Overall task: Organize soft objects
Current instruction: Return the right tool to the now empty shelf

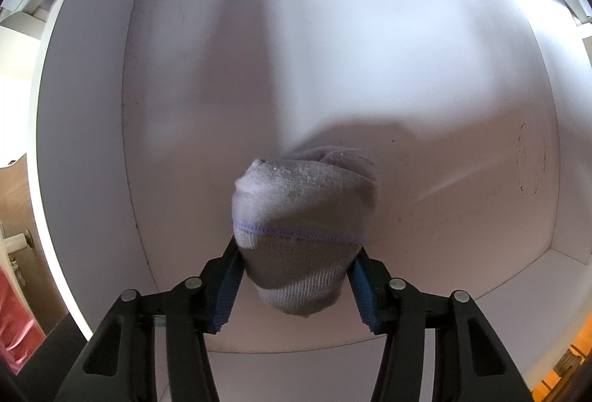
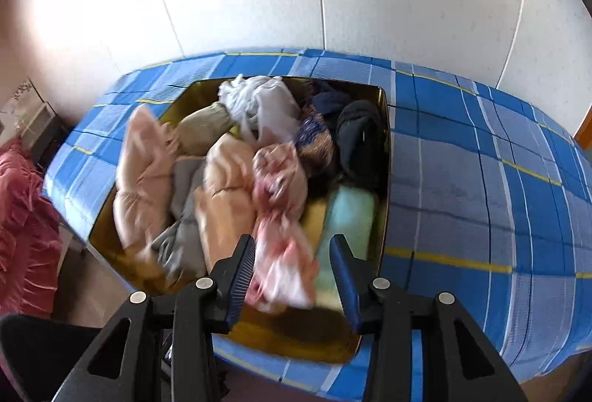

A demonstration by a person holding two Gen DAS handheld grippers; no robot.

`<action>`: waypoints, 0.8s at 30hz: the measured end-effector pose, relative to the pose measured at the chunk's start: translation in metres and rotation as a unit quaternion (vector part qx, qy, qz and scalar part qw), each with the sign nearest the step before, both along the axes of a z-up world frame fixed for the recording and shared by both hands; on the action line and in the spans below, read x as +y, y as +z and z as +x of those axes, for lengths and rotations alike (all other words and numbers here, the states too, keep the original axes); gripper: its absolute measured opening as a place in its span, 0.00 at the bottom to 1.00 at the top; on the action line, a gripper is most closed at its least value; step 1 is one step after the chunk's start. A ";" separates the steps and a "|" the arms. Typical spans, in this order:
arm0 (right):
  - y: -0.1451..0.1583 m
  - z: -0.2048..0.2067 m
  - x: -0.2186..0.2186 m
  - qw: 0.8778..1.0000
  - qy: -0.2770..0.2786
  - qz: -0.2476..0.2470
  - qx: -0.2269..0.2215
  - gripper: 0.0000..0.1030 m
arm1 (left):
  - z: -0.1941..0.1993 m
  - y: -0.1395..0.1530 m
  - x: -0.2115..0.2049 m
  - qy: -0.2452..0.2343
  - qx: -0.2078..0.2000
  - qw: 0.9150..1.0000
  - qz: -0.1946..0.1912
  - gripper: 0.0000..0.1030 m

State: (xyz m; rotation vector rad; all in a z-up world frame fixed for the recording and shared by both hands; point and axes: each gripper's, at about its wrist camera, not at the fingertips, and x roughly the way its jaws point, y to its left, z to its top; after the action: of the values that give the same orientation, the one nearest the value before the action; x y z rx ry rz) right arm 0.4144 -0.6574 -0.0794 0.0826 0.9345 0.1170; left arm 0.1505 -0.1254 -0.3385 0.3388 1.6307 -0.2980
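rolled white sock (image 1: 301, 217) pinched between the left gripper (image 1: 296, 263) pads, inside a white cabinet (image 1: 333, 50); right gripper (image 2: 292, 267) spread, pile of clothes (image 2: 240, 172) at 12 o'clock.

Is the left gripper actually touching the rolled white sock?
Touching. The left wrist view shows the left gripper with both blue pads pressed against the ribbed cuff of the rolled white sock, no gap on either side.

left gripper (image 1: 298, 267): black linkage, blue ribbed pads, silver pins | right gripper (image 2: 292, 267): same
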 end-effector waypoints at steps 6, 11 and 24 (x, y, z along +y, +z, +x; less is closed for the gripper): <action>-0.018 -0.054 -0.001 1.000 0.000 -0.017 -0.002 0.42 | -0.001 0.000 -0.001 0.000 0.001 1.000 0.002 0.52; -0.031 -0.097 -0.001 0.999 -0.005 -0.050 -0.006 0.42 | 0.000 -0.001 -0.002 0.001 0.001 1.000 0.002 0.52; -0.116 -0.139 -0.008 0.996 -0.025 -0.052 0.062 0.42 | 0.000 0.002 -0.003 0.001 0.003 1.000 0.000 0.51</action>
State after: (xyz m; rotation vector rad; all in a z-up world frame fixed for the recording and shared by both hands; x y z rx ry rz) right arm 0.2752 -0.6655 -0.1953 0.0174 1.0602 0.0176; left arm 0.1507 -0.1289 -0.3370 0.3366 1.6379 -0.2973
